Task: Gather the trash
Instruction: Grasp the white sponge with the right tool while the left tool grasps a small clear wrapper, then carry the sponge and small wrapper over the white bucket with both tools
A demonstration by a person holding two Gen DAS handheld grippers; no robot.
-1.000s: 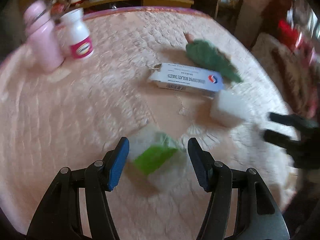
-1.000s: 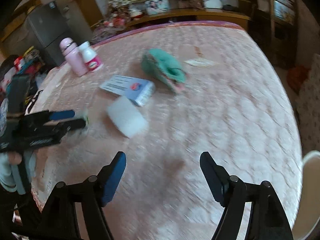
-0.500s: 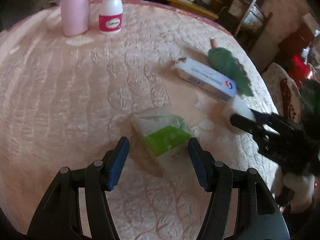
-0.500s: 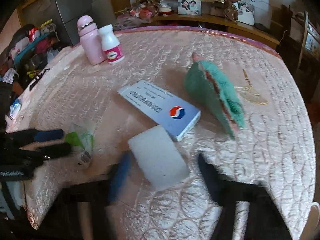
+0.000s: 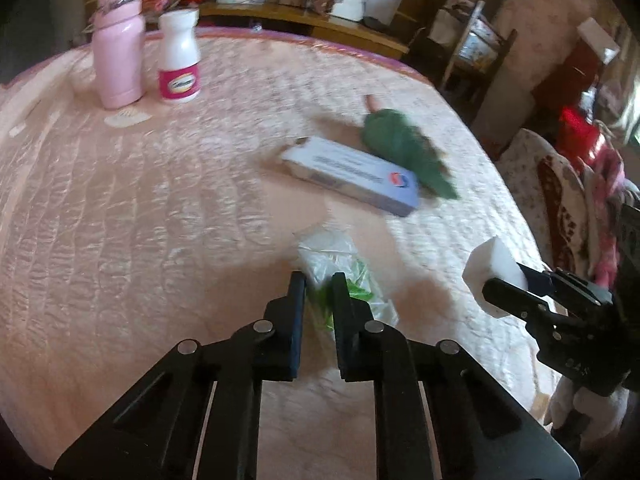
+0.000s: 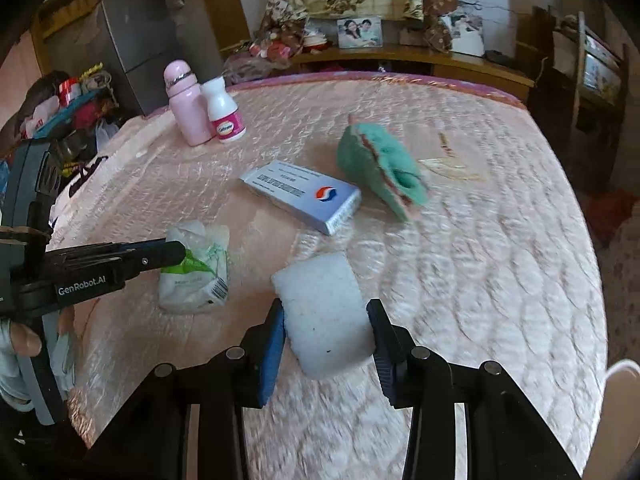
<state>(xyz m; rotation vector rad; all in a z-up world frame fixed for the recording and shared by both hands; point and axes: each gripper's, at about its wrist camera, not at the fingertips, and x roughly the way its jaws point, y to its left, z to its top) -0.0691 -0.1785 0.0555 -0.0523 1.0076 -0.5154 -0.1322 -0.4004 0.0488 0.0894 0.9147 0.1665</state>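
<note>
On the bed (image 6: 480, 264), two bottles (image 6: 188, 108) stand touching at the far left corner. Nearer the middle lies a flat box (image 6: 304, 196), with a cloth toy (image 6: 380, 168) just beside it on the right. In front of the box, a plastic wrapper (image 6: 196, 268) lies to the left, between the left tool's (image 5: 318, 284) fingers, and a foam block (image 6: 324, 312) sits to the right, between the right tool's (image 6: 326, 320) fingers.

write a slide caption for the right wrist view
Right gripper clamps a white foam block over the pink quilted table while the left gripper pinches a crumpled plastic wrapper.
</note>
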